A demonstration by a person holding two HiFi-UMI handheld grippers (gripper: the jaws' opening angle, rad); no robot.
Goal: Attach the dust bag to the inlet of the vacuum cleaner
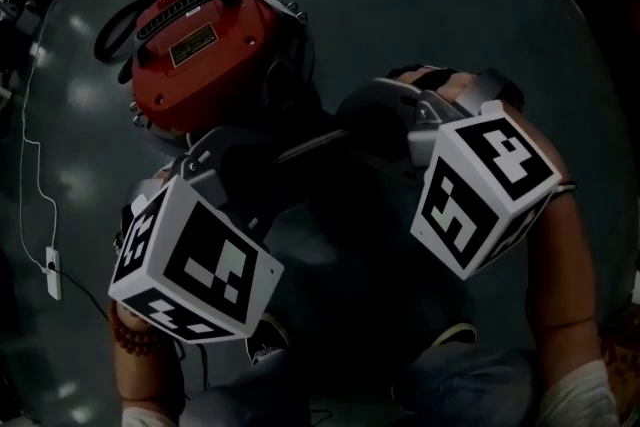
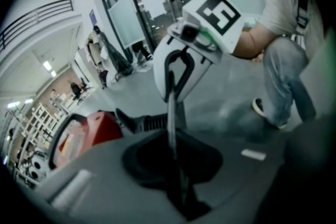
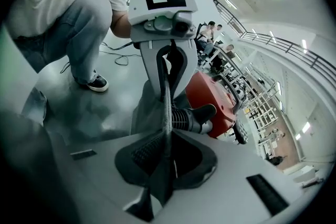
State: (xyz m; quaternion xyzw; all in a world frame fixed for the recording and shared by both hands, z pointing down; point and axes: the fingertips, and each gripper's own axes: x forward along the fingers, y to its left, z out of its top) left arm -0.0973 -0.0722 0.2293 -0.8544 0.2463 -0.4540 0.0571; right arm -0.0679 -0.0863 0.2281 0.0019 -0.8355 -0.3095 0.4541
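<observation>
The left gripper point(image 2: 173, 157) has its jaws pressed together on a thin edge of the dust bag point(image 2: 171, 102). The right gripper point(image 3: 167, 160) pinches the same sheet from the opposite side, so the bag is stretched between them above the floor point(image 1: 430, 5), its grey cloth drooping below. Just beyond sits the red vacuum cleaner point(image 1: 205, 50), with its ribbed black inlet point(image 3: 186, 119) pointing toward the bag but apart from it. The bag appears picked up and held ready. Lining it up and pushing it onto the inlet seems still to do.
</observation>
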